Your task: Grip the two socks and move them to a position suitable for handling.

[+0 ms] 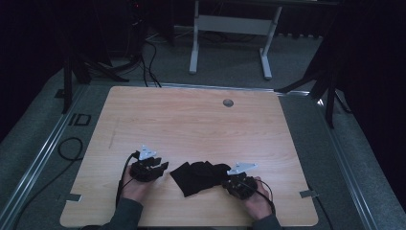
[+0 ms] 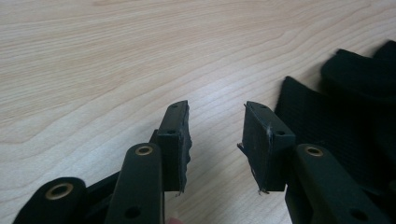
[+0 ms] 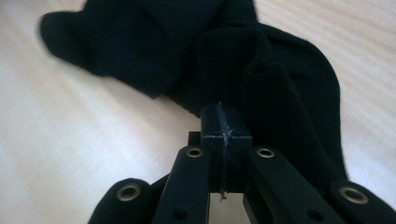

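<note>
A crumpled black cloth (image 1: 198, 177) lies on the wooden table (image 1: 191, 120) near its front edge, between my two grippers. My left gripper (image 1: 163, 166) rests just left of the cloth and is open. In the left gripper view (image 2: 217, 135) bare wood shows between its jaws, and the cloth (image 2: 336, 116) lies a little to their right. My right gripper (image 1: 228, 178) is at the cloth's right edge. In the right gripper view (image 3: 226, 121) its jaws are pressed together, and a raised fold of the cloth (image 3: 261, 84) starts right at their tips.
A round grey cable port (image 1: 228, 102) sits near the table's far edge. Metal rails run along both sides of the table, and a white desk frame (image 1: 230, 28) stands on the floor behind it. Cables lie on the floor at the left.
</note>
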